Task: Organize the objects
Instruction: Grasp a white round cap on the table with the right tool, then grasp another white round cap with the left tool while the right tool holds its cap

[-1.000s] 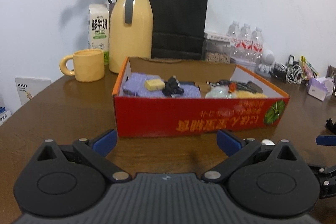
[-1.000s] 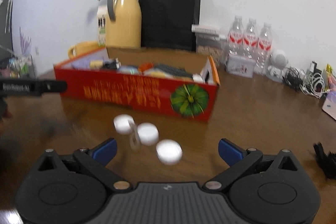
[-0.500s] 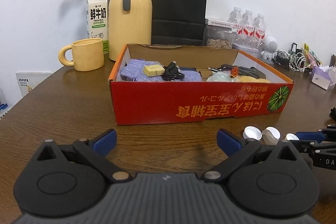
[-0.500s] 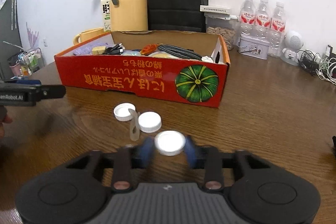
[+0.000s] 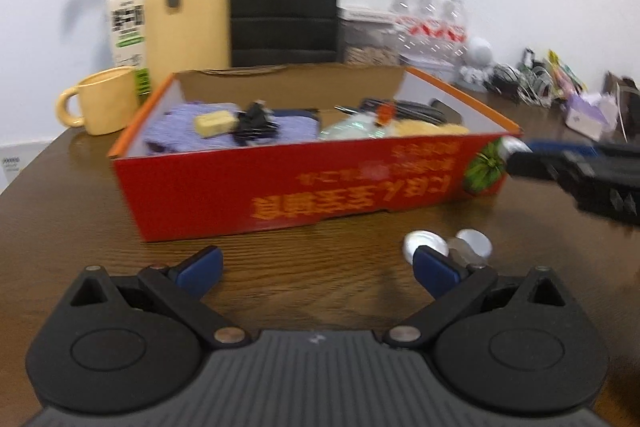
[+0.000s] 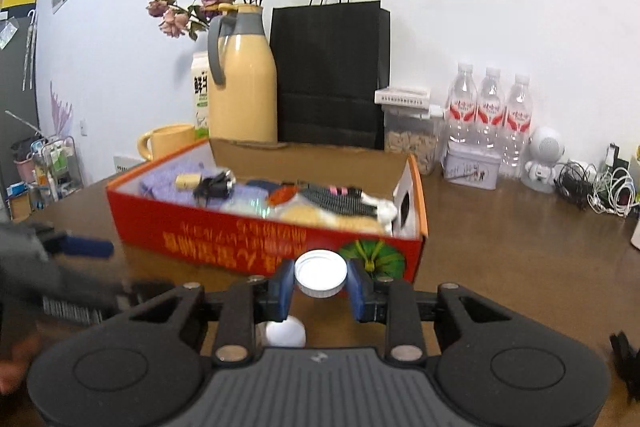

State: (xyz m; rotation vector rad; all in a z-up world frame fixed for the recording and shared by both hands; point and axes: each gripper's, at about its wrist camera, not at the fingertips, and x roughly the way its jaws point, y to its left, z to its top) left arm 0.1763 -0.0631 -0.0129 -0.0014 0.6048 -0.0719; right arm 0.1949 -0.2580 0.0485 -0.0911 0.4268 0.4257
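Observation:
My right gripper (image 6: 321,283) is shut on a white bottle cap (image 6: 321,273) and holds it lifted in front of the red cardboard box (image 6: 224,231). In the left wrist view that gripper (image 5: 520,151) and its cap (image 5: 514,146) hang at the box's (image 5: 280,195) front right corner. Two more white caps (image 5: 426,245) lie on the wooden table (image 5: 80,211) by my left gripper's right finger. My left gripper (image 5: 316,269) is open and empty, low over the table in front of the box. The box holds a purple cloth (image 5: 188,131), a yellow block, black clips and a brush.
Behind the box stand a yellow thermos (image 6: 242,83), a yellow mug (image 6: 168,143), a milk carton, a black paper bag (image 6: 330,75), water bottles (image 6: 490,107), a tin and tangled cables (image 6: 592,187). One cap (image 6: 285,333) lies under my right gripper.
My right gripper has lifted the white cap off the table and raised it toward the box. My left gripper has shifted right and closer to the two caps left on the table.

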